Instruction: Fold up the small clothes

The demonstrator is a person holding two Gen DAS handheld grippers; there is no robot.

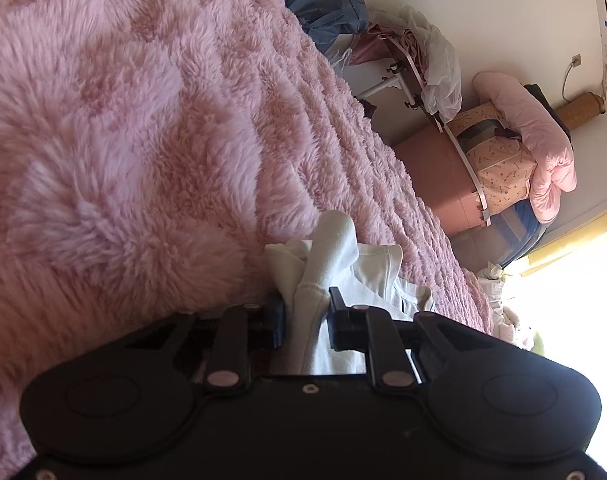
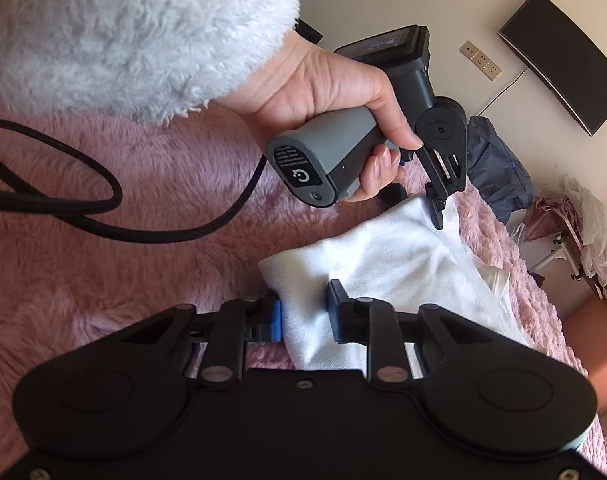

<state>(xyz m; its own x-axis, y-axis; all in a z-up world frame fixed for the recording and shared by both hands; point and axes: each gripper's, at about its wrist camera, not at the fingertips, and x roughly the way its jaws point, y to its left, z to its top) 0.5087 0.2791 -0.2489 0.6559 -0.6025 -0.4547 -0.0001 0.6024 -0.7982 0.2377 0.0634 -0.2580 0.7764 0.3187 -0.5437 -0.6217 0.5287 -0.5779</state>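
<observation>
A small white garment (image 2: 399, 248) lies on the fluffy pink blanket (image 2: 143, 220). My right gripper (image 2: 303, 304) is shut on a bunched near edge of it. My left gripper (image 1: 307, 304) is shut on a thick fold of the same white garment (image 1: 331, 248), with the cloth bulging up between its fingers. In the right wrist view the left gripper (image 2: 433, 204) is held by a hand in a white fleece sleeve, pinching the garment's far edge. The garment hangs stretched between the two grippers, just above the blanket.
The pink blanket (image 1: 143, 140) covers the bed. A black cable (image 2: 103, 216) loops across it at left. Beyond the bed's far edge are a blue bag (image 2: 495, 168), a folding rack with clothes (image 1: 415, 64), a pink cabinet (image 1: 439, 172) with bedding, and a wall monitor (image 2: 563, 64).
</observation>
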